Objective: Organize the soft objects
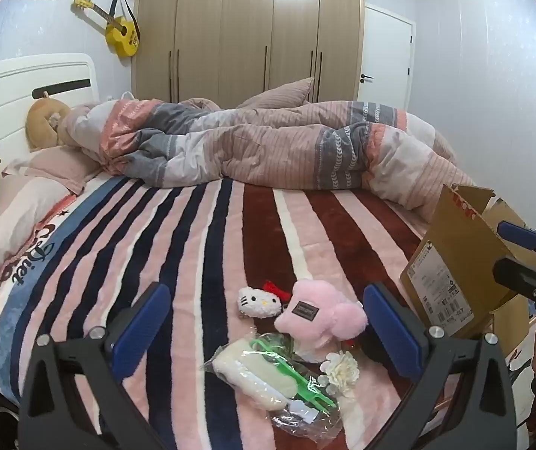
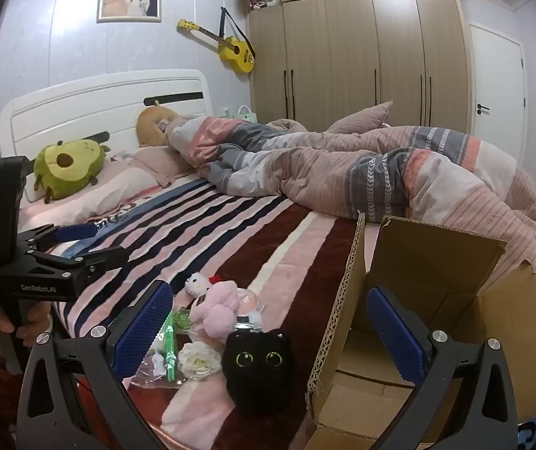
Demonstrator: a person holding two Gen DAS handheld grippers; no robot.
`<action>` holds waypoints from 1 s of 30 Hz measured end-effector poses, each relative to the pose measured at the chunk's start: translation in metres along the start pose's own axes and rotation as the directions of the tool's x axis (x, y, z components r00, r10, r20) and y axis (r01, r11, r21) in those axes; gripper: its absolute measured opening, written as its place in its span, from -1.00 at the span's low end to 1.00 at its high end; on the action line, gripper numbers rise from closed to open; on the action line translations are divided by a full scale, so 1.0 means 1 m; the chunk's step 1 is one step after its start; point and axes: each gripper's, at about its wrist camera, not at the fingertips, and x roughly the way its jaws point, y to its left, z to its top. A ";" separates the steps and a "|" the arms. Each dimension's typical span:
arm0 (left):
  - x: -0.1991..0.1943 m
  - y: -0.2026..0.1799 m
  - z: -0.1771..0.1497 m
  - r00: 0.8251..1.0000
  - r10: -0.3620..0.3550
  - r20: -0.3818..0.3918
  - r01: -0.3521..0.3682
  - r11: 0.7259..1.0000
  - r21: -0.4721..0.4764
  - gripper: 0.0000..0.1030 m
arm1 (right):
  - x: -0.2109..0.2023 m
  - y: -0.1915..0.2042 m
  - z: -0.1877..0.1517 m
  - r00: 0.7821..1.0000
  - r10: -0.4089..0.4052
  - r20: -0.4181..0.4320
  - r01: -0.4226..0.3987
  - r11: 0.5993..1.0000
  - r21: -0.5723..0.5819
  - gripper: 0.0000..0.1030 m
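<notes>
So on the striped fleece blanket (image 1: pixel 253 225) there's a little pile of soft stuff: a white Hello Kitty plush with a red bow (image 1: pixel 259 300), a fluffy pink plush with a dark label (image 1: pixel 320 315), a cream fabric flower (image 1: pixel 341 369) and a clear plastic bag with a cream plush and green plastic bits inside (image 1: pixel 268 371), all touching or just beside each other. The left gripper (image 1: pixel 264 328) hovers over the pile with its jaws spread wide and nothing between them. The right gripper (image 2: pixel 268 328) is also wide open and empty, with a black cat plush with yellow-green eyes (image 2: pixel 256 369) sitting right beside the open brown cardboard box (image 2: pixel 347 300).
</notes>
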 end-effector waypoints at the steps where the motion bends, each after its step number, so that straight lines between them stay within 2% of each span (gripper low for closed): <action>1: 0.001 0.001 0.000 1.000 -0.020 -0.017 0.020 1.000 -0.020 0.99 | 0.000 0.000 0.000 1.000 0.000 0.000 0.000 1.000 0.000 1.00; 30: 0.001 0.000 0.000 1.000 -0.017 -0.007 0.017 1.000 -0.012 0.99 | 0.000 0.000 -0.002 1.000 0.013 0.001 -0.013 1.000 0.011 1.00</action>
